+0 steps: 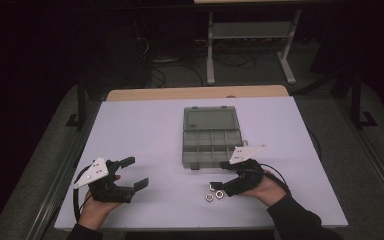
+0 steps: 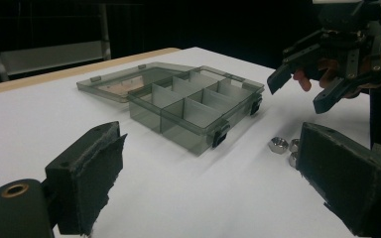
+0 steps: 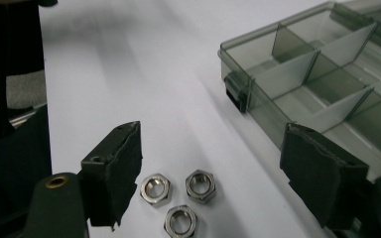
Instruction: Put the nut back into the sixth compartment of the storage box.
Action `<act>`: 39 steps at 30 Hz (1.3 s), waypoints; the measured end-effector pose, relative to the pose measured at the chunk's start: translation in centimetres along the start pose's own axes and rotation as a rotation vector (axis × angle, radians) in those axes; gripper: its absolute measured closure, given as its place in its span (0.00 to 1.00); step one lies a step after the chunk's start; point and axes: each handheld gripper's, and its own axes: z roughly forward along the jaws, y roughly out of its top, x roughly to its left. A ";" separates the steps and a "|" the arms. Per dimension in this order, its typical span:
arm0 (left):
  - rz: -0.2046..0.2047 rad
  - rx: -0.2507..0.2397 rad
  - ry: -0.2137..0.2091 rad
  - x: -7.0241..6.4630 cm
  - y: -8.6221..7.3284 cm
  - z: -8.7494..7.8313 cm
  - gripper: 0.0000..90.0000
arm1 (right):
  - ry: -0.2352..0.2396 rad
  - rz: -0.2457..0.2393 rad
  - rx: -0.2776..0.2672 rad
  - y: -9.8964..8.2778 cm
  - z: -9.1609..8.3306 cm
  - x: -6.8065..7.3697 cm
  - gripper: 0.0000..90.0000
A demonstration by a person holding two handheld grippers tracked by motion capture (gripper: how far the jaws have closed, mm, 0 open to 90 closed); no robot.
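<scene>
Three steel hex nuts [image 1: 214,191] lay in a tight cluster on the white surface [image 1: 145,130], near its front edge and just in front of the organizer box [image 1: 212,136]. In the right gripper view the nuts [image 3: 179,197] sat flat, bores up, two side by side and one nearer the camera, all close together, apart from the box.

Right gripper [image 1: 222,176] hung over the cluster, tilted down toward it. Its fingers [image 3: 114,168] stood apart, one just left of the nuts, the other off to the right in front of the box wall. Nothing was clamped; the pads did not press on any nut. From the left gripper view the right gripper [image 2: 297,89] appeared raised above the nuts [image 2: 284,146], fingers spread.

Left gripper [image 1: 136,172] was held well to the left, away from nuts and box, pointing across the surface toward them. Its fingers [image 2: 92,171] stood wide apart with nothing between them.

The box [image 2: 196,106] was smoky clear plastic, lid [image 2: 116,84] folded open flat behind it, tray split by dividers into compartments. Black latches [image 2: 221,136] sat on its front wall. Compartments looked empty from what could be seen.
</scene>
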 end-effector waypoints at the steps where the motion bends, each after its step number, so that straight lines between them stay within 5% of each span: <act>1: 0.000 0.000 0.000 0.0 0.0 0.0 0.11 | 0.000 0.000 0.000 0.0 0.0 0.0 0.28; 6: 0.001 0.002 -0.001 0.0 0.0 0.0 0.11 | 0.004 0.025 0.069 -0.2 0.3 0.0 0.31; 20: -0.004 0.002 -0.004 0.0 0.0 0.1 0.11 | 0.013 0.000 0.202 -0.8 1.5 0.2 0.45; 39: -0.008 0.004 -0.003 0.0 -0.1 0.1 0.12 | 0.031 -0.084 0.281 -1.6 2.3 0.4 0.65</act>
